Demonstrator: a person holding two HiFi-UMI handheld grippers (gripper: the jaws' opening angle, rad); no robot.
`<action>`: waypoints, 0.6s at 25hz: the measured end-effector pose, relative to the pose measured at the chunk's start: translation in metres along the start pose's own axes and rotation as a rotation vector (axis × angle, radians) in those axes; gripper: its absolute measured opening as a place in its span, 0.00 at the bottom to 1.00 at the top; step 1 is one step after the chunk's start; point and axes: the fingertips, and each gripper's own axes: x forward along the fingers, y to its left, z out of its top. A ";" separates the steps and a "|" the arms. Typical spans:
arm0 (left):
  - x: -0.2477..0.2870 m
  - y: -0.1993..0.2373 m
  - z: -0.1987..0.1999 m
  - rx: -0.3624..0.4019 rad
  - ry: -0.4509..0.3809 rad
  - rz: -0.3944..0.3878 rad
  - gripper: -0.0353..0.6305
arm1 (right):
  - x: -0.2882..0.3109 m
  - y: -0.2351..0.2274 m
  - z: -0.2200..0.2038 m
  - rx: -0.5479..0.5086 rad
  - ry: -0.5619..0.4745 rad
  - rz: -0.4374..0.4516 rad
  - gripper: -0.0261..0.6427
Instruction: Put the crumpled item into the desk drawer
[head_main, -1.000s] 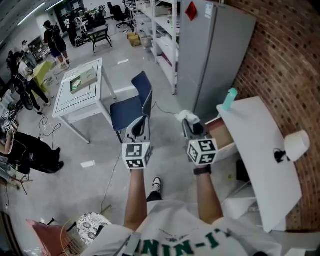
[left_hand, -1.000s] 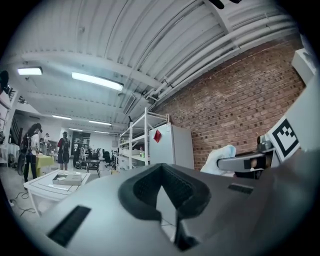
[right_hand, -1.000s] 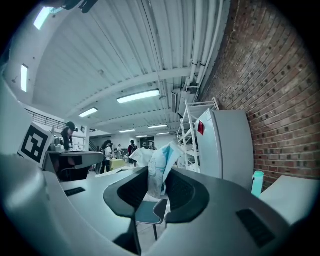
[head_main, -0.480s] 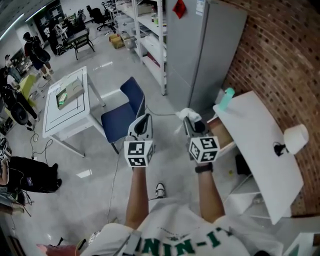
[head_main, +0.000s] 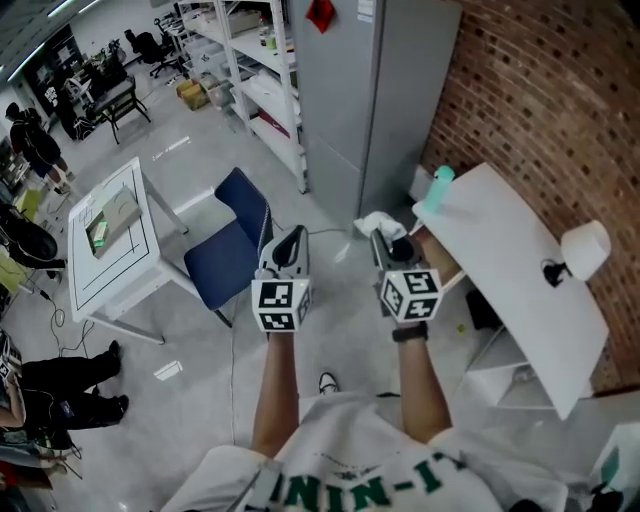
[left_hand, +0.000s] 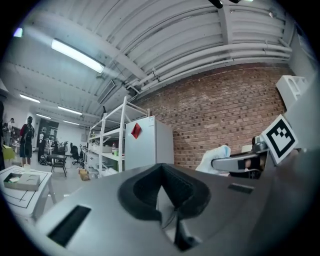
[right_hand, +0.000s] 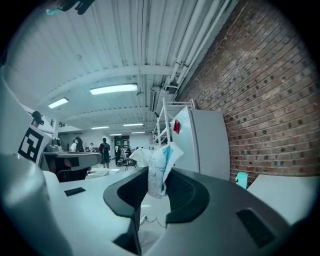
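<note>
In the head view my right gripper (head_main: 383, 236) is shut on the crumpled item (head_main: 375, 222), a white wad with pale blue print. It is held level above the floor, just left of the white desk (head_main: 520, 290). A brownish opening (head_main: 443, 262) under the desk's near-left edge looks like its open drawer. In the right gripper view the crumpled item (right_hand: 160, 167) sticks up between the pads of the gripper (right_hand: 157, 176). My left gripper (head_main: 290, 246) hovers level beside it, shut and holding nothing. The left gripper view shows its meeting pads (left_hand: 150, 195) and the wad (left_hand: 212, 157) at the right.
A grey refrigerator (head_main: 375, 90) stands ahead against the brick wall (head_main: 540, 90). A blue chair (head_main: 225, 245) and a white table (head_main: 110, 240) are to the left, with shelves (head_main: 260, 80) behind. A teal bottle (head_main: 437, 186) and a white roll (head_main: 585, 246) sit on the desk. Cables lie on the floor.
Both grippers have travelled together across the floor, and the chair, table and desk have slid left in the head view. The right gripper's hold on the crumpled item is unchanged.
</note>
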 end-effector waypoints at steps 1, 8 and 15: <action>0.005 0.000 -0.001 -0.004 0.001 -0.012 0.05 | 0.003 -0.003 -0.001 0.001 0.000 -0.011 0.18; 0.047 0.000 -0.008 -0.024 -0.011 -0.110 0.05 | 0.014 -0.024 -0.015 0.011 0.013 -0.094 0.18; 0.097 -0.043 -0.009 -0.019 -0.003 -0.249 0.05 | -0.003 -0.074 -0.020 0.021 0.011 -0.213 0.18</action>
